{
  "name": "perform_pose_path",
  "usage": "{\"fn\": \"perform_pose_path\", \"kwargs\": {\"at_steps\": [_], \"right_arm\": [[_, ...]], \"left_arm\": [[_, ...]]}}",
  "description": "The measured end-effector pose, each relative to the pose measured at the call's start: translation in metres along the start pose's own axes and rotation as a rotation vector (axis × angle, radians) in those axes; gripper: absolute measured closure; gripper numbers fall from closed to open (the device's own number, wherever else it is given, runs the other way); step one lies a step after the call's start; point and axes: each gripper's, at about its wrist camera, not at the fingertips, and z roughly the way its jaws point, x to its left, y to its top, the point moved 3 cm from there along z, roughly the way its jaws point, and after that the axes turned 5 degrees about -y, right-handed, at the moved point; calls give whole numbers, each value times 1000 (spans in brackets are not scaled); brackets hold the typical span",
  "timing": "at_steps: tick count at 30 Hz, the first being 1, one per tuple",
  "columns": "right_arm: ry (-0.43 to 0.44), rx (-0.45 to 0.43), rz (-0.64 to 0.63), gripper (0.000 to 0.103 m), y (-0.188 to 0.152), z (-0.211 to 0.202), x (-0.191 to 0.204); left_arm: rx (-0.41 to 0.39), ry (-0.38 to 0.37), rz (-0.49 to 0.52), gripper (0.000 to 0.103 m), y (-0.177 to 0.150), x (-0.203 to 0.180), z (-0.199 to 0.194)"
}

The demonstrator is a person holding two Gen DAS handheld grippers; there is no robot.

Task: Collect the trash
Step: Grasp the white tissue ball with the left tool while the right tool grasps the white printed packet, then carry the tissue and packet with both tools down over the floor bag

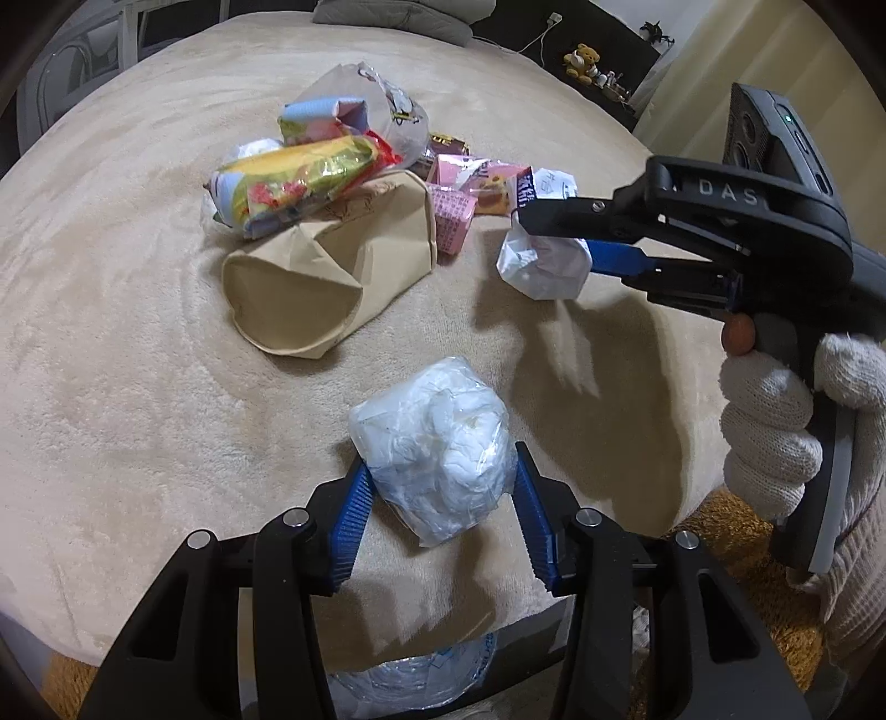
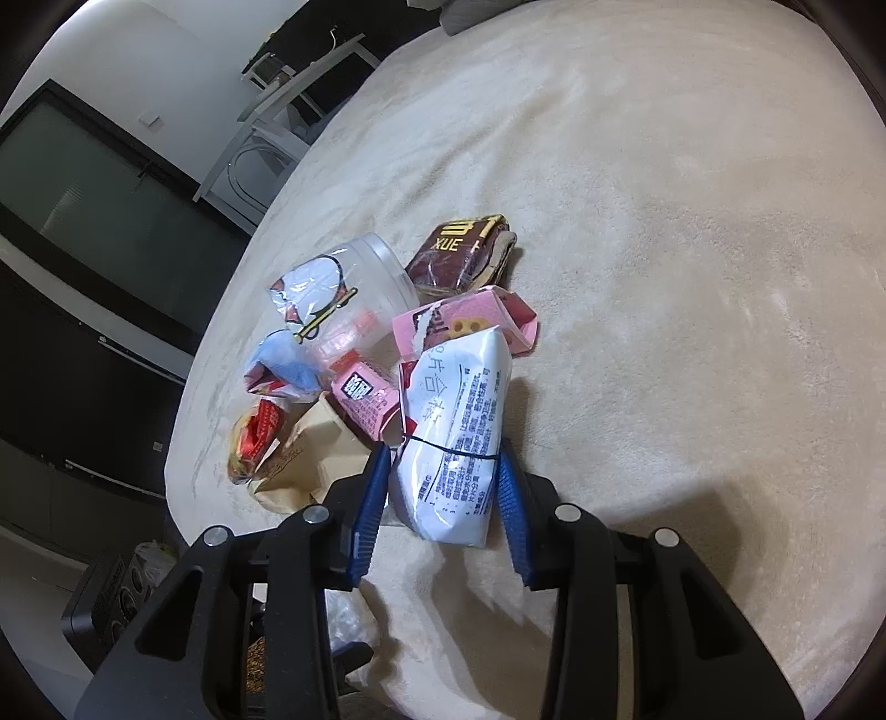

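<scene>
My left gripper (image 1: 440, 487) is shut on a white plastic-wrapped wad (image 1: 437, 443), held just above the beige bed cover. My right gripper (image 2: 443, 487) is shut on a white printed paper packet (image 2: 454, 437); in the left wrist view the same gripper (image 1: 554, 232) holds that packet (image 1: 545, 266) at the right of the trash pile. The pile holds a brown paper bag (image 1: 326, 277), a yellow snack wrapper (image 1: 299, 177), pink cartons (image 2: 470, 321), a dark red wrapper (image 2: 459, 255) and a clear plastic cup (image 2: 354, 277).
The beige bed cover (image 1: 138, 360) (image 2: 692, 277) spreads all round the pile. A clear plastic bag (image 1: 410, 675) lies on the orange floor mat (image 1: 736, 531) below the bed's near edge. A grey cushion (image 1: 398, 16) sits at the far end.
</scene>
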Motion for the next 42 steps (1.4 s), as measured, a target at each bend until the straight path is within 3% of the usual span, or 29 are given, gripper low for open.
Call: {"fn": "perform_pose_path", "kwargs": {"at_steps": [9,22,24,34,42], "right_arm": [[4,-69,-21,64,-29,-35,1],[-37,-216,-240,64,-93,-76,40],[-1,-220,-252,64,-108,-81,44],[-15,-230,-285,64,-178,-97,49],[-8,-239,-270,64,-205,-107,50]], "left_arm": [[-141,-9,44,56,-12,-6,-47],[-253,-19,39,56,-37,-7,-85],[-260,-22,35,56,-41,-10,-86],[-319,-35,70,56,-69,-27,-97],[-358,-42,75,56,-100,-40,-106]]}}
